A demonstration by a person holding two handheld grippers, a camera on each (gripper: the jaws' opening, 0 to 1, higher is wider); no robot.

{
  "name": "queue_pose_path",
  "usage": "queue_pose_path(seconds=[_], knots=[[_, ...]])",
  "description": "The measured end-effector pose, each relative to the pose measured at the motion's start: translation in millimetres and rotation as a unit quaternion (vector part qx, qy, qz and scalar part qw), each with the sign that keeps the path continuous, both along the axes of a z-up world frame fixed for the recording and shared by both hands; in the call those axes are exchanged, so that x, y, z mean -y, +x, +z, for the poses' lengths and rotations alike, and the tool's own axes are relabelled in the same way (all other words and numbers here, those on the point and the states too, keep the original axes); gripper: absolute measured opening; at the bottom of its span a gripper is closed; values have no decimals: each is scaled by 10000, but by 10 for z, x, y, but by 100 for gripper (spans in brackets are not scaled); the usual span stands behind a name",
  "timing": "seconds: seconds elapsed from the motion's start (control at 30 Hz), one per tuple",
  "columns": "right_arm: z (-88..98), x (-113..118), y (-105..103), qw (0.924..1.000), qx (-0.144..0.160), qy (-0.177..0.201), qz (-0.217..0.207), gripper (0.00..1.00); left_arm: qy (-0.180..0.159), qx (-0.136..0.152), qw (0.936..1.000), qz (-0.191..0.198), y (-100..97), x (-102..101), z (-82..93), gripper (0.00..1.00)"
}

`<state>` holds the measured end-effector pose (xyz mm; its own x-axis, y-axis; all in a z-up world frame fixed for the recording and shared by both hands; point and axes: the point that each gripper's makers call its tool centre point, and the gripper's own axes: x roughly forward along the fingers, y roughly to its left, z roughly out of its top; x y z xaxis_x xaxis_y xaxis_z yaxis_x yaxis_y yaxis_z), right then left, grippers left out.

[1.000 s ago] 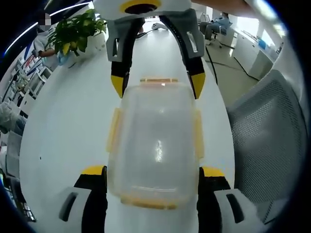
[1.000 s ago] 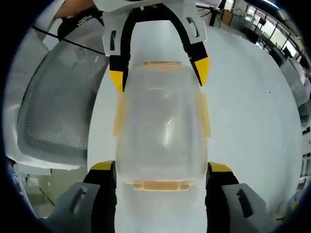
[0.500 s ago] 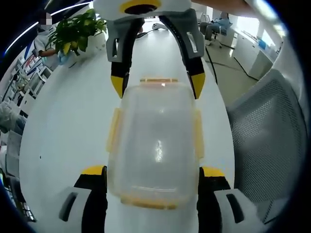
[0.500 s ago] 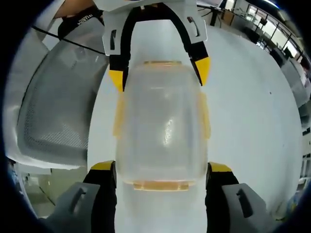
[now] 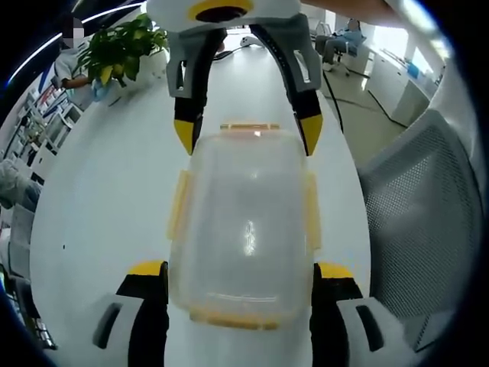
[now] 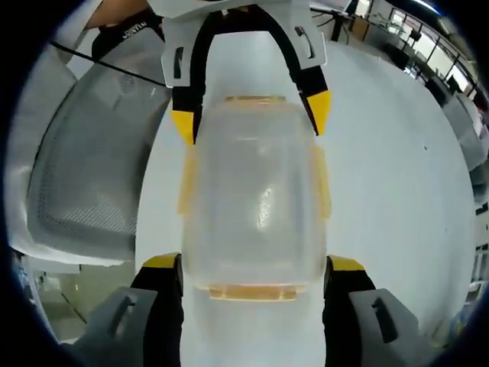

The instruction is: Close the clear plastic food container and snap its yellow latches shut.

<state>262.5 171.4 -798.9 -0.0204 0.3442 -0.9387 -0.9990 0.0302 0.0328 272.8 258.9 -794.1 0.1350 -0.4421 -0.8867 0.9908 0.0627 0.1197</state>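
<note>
Left gripper view: the clear plastic container [image 5: 246, 229] is sitting lid-on upon the white table [image 5: 99, 199], lying between the left gripper [image 5: 241, 269]'s two yellow-tipped jaws. The jaws are spread wide, flanking the near end of the box; whether they are touching its walls cannot be told. Nothing can be made out inside through the cloudy lid. Yellow latches [image 5: 180, 203] are showing along both long sides and at both ends; whether each is snapped down is hard to judge. The right gripper [image 5: 247, 134] is reaching in from the far end, jaws wide, tips bracketing that end's corners. A grey mesh chair [image 5: 420, 222] is standing at the table's edge; a potted plant [image 5: 118, 50] is sitting far off on the table.

Right gripper view: the same container [image 6: 256, 206] is lying between the right gripper [image 6: 254, 267]'s wide-spread jaws, contact uncertain. The left gripper [image 6: 250, 115] is facing it across the box. The table [image 6: 390, 191] is running to one side, the chair [image 6: 88, 176] to the other, partly cut off.
</note>
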Motion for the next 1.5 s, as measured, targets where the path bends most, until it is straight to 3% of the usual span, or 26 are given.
queue_pose_path(seconds=[0.73,1.5], knots=[[0,-38,258,10000,2,8,-13,72,80,-16,10000,-48,252,-28,-8,74],[0,-80,698,10000,9,10,2,72,123,-35,9999,-25,705,-73,-21,74]])
